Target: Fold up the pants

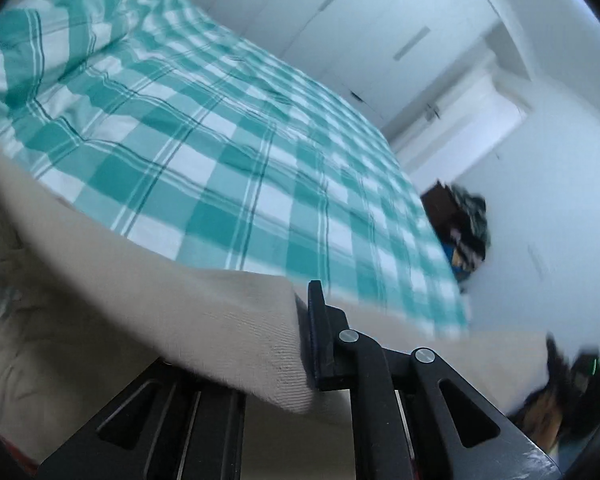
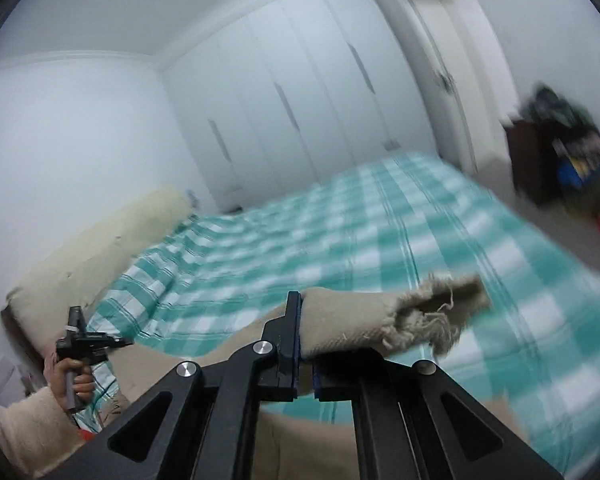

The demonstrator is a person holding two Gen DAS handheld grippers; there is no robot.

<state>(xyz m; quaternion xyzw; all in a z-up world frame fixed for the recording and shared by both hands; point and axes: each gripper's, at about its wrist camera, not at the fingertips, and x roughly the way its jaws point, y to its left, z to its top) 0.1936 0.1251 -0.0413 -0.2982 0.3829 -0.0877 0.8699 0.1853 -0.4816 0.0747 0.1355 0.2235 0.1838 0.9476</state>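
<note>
**Both your grippers are pinching the beige pants above the bed**

The pants (image 1: 148, 320) are beige and hang lifted over the green-checked bedspread (image 1: 204, 152). In the left wrist view the cloth sweeps from 9 o'clock down to the centre, where its hem ends at the tool.

Your left gripper (image 1: 306, 344) has its jaws pressed together on that hem. Only the right-hand finger (image 1: 320, 336) shows plainly; the cloth covers the other. The fabric droops over the gripper's black frame toward 6 o'clock.

Your right gripper (image 2: 305, 344) is also clamped tight, pinching another part of the pants (image 2: 360, 320). The cloth bunches out of the jaws toward 3 o'clock and ends in a frayed, threadbare hem (image 2: 432, 316). More beige fabric hangs below the frame at 6 o'clock.

In the right wrist view, your left hand (image 2: 74, 380) sits at 8 o'clock, gripping the handle of the other tool, with a fuzzy cream sleeve (image 2: 24, 428) below it.

Beyond the bedspread, a cream headboard (image 2: 100, 248) lies at 9 o'clock, white wardrobe doors (image 2: 292, 92) at 12 o'clock, and a dark pile of things (image 2: 572, 152) on the floor at 2 o'clock. Both views are blurred.
</note>
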